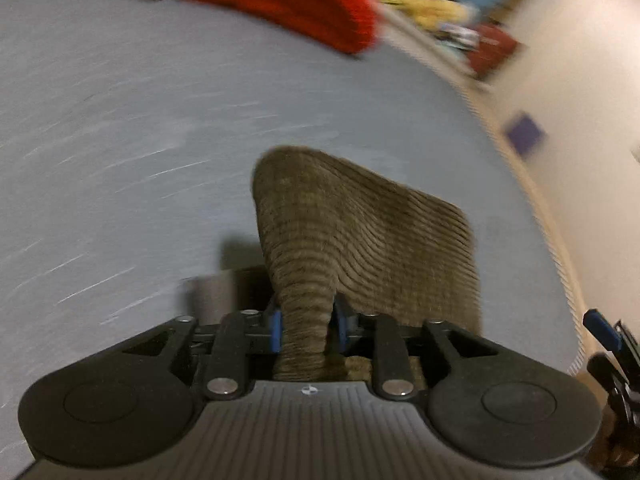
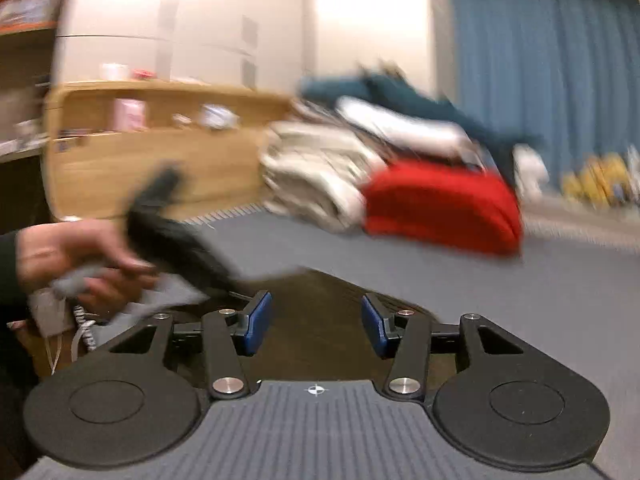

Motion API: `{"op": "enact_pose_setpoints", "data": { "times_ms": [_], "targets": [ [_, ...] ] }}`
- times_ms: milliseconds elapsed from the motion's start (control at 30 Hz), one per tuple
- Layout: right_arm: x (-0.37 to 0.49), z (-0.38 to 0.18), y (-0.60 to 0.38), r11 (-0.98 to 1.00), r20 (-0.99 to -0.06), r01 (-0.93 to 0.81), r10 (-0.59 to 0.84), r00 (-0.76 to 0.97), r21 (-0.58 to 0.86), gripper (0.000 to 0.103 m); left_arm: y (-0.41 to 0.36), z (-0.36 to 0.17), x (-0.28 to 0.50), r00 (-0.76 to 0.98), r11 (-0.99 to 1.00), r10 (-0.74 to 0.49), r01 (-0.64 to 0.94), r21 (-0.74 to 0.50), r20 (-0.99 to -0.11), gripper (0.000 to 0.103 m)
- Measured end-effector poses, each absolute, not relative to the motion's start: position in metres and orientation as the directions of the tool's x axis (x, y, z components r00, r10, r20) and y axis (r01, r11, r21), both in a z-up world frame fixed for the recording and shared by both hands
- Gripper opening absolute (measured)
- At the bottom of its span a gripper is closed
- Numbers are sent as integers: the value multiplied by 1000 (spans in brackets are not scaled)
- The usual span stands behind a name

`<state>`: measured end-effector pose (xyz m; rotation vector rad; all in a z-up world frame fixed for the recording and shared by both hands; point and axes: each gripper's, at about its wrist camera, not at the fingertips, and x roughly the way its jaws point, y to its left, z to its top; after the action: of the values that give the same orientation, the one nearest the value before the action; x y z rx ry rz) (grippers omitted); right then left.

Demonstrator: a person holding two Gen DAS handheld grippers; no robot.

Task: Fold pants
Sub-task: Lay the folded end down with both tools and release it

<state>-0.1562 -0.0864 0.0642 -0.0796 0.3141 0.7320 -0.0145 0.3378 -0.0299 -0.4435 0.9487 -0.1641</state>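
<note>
Two tools, left tool (image 1: pixel 306 326) pinching pants (image 1: pixel 360 232), right tool (image 2: pixel 316 326) agape, background blurred

A grey-blue mat (image 1: pixel 160 120) covers the work surface, marked with pale streaks. At its far edge lies a red folded garment (image 2: pixel 440 204), touching a stack of pale, cream-coloured clothes (image 2: pixel 320 168) beside it. A dark teal garment (image 2: pixel 408 100) rests on top of that stack, over a white item (image 2: pixel 400 124). Behind the pile stands a light wooden shelf unit (image 2: pixel 160 160) holding small objects, too blurred to identify. A blue curtain (image 2: pixel 560 60) hangs at the right, with yellow items (image 2: pixel 596 184), possibly toys, on the floor below it. A cream wall (image 1: pixel 580 80) bears a small purple square (image 1: pixel 524 134).
</note>
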Motion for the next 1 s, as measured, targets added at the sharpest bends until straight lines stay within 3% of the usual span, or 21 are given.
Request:
{"op": "enact_pose_setpoints", "data": {
  "times_ms": [67, 100, 133, 267, 367, 500, 533, 600, 667, 767, 1000],
  "targets": [
    [-128, 48, -93, 789, -422, -604, 588, 690, 113, 63, 361, -46, -16, 557, 891, -274, -160, -425, -784, 63],
    [-112, 37, -96, 811, -489, -563, 560, 669, 159, 66, 371, -52, -17, 550, 880, -279, -181, -439, -787, 71],
    [-99, 28, -95, 829, -547, -525, 535, 643, 194, 70, 377, -58, -15, 536, 868, -297, -193, -457, -790, 85],
    [-57, -21, -84, 872, -715, -347, 484, 505, 345, 75, 379, -84, -6, 488, 819, -405, -183, -544, -773, 92],
    [-33, -49, -78, 858, -756, -255, 513, 406, 445, 81, 378, -102, 6, 460, 800, -452, -170, -575, -764, 92],
    [-16, -73, -70, 800, -739, -192, 600, 306, 569, 80, 353, -126, 14, 433, 786, -492, -154, -599, -755, 92],
    [-15, -76, -70, 790, -731, -191, 612, 303, 583, 69, 347, -127, 15, 442, 794, -481, -146, -590, -757, 92],
    [-17, -73, -69, 793, -726, -212, 609, 320, 572, 59, 336, -125, 18, 448, 817, -457, -132, -562, -769, 84],
    [-19, -67, -69, 797, -716, -237, 603, 352, 555, 44, 332, -120, 19, 453, 820, -434, -158, -550, -778, 68],
    [-19, -48, -71, 793, -685, -262, 608, 401, 550, 31, 315, -98, 22, 468, 856, -389, -136, -500, -793, 55],
    [-13, 5, -110, 793, -605, -314, 604, 519, 523, 30, 261, -62, 44, 535, 839, -447, -27, -544, -716, 51]
  ]
}}
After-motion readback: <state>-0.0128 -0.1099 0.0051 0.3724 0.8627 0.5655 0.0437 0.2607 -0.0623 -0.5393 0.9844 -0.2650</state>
